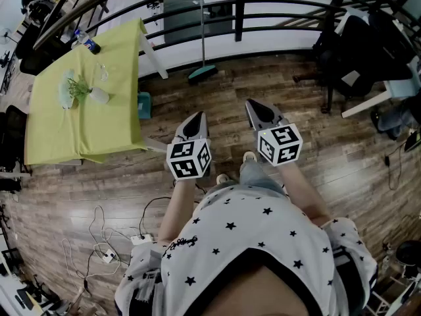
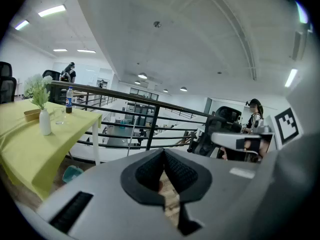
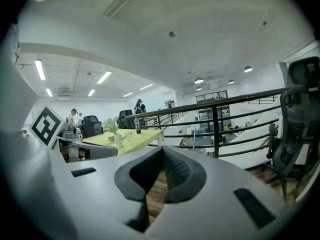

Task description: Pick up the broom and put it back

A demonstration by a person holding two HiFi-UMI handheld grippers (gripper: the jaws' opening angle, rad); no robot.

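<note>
- L claw (image 1: 195,119) was shut, pads together, nothing betw. them; I held it out low over the wood floor (image 1: 217,101).
- R claw (image 1: 254,105) was shut too & empty, just beside the L one, both pointing twd the railing (image 1: 263,20).
- Broom (image 1: 202,45) stood upright against the railing, teal head on the floor, ahead of my claws & well apart from both.
- Worktop (image 1: 79,130) w/ yellow-green cloth sat to my left; vase (image 1: 99,96) w/ greenery & a bottle (image 1: 87,43) on it.
- Black office chair (image 1: 348,51) stood off to the right.
</note>
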